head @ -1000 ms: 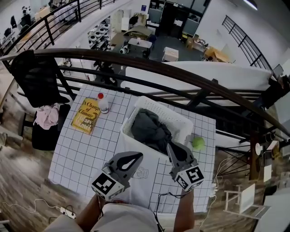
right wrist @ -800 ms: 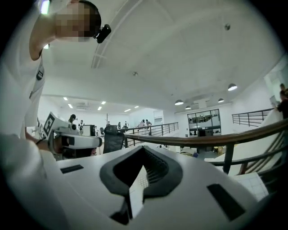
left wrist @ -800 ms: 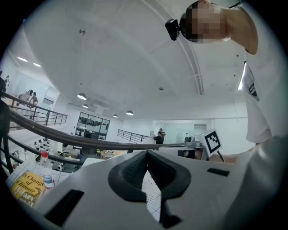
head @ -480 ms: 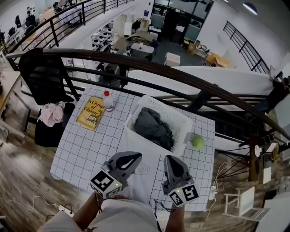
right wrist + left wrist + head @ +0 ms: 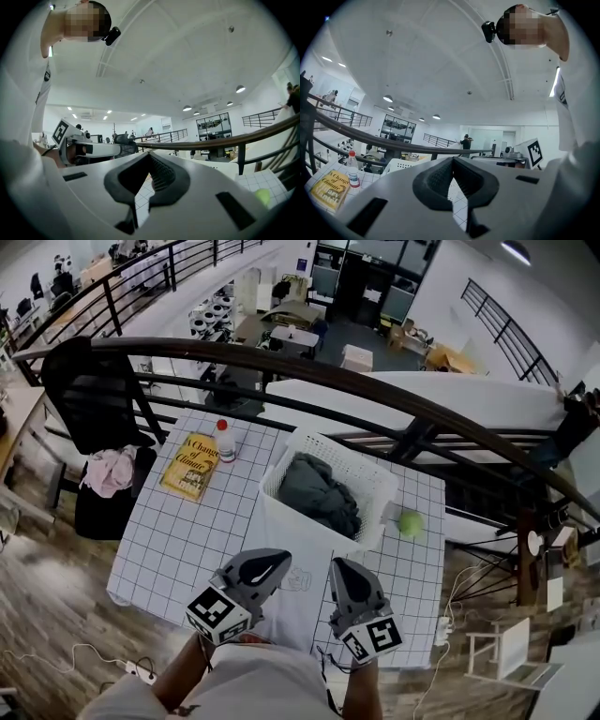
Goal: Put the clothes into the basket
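Note:
A white slatted basket (image 5: 349, 457) stands on the checked table (image 5: 178, 535) with a dark grey garment (image 5: 319, 491) bundled inside it. In front of the basket a white printed shirt (image 5: 302, 610) lies flat on the table, running to the near edge. My left gripper (image 5: 272, 564) hovers over the shirt's left side, its jaws shut and empty (image 5: 452, 160). Over the shirt's right side is my right gripper (image 5: 339, 568), also shut on nothing (image 5: 149, 155). Both point toward the basket from the near edge.
A yellow book (image 5: 190, 465) and a small bottle (image 5: 225, 440) lie at the table's far left. A green ball (image 5: 410, 523) rests right of the basket. A black chair (image 5: 89, 395) with pink cloth (image 5: 111, 471) stands left of the table. A dark railing (image 5: 375, 390) runs behind.
My right gripper has drawn back from the basket's near edge toward the table's front. The left gripper has barely moved. The grey garment stays in the basket.

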`<action>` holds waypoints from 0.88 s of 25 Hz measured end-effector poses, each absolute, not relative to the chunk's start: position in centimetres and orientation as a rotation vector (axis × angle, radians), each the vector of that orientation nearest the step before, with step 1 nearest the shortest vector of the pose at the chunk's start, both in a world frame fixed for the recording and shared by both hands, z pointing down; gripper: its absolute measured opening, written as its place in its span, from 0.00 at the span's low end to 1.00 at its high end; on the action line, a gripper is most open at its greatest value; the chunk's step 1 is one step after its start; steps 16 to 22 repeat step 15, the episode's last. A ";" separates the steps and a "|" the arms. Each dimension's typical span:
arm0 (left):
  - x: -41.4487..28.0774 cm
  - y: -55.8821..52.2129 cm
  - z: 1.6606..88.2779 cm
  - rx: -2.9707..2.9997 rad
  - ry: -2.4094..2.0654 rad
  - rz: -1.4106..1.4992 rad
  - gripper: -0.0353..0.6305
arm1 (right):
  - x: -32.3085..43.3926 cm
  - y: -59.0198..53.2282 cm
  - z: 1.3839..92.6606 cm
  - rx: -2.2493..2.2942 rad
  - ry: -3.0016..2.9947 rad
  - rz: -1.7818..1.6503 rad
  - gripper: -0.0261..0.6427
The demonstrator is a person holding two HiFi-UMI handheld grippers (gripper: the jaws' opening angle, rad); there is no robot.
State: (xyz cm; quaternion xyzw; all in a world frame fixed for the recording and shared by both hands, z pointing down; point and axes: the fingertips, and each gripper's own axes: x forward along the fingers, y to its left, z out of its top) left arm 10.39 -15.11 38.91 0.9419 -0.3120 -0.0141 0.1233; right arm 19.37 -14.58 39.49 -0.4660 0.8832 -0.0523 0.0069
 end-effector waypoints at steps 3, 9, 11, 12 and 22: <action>10.6 -15.0 38.9 2.752 -0.906 -0.040 0.06 | 19.5 -14.5 39.5 -1.462 2.765 -0.156 0.06; 11.0 -15.0 38.9 2.756 -0.897 -0.036 0.06 | 19.7 -14.5 39.6 -1.473 2.771 -0.152 0.06; 11.1 -15.1 38.9 2.757 -0.897 -0.036 0.06 | 19.8 -14.5 39.7 -1.473 2.776 -0.149 0.06; 11.2 -15.2 38.9 2.757 -0.897 -0.036 0.06 | 19.8 -14.6 39.7 -1.472 2.778 -0.148 0.06; 11.3 -15.4 39.0 2.757 -0.897 -0.034 0.06 | 19.8 -14.7 39.9 -1.467 2.782 -0.146 0.06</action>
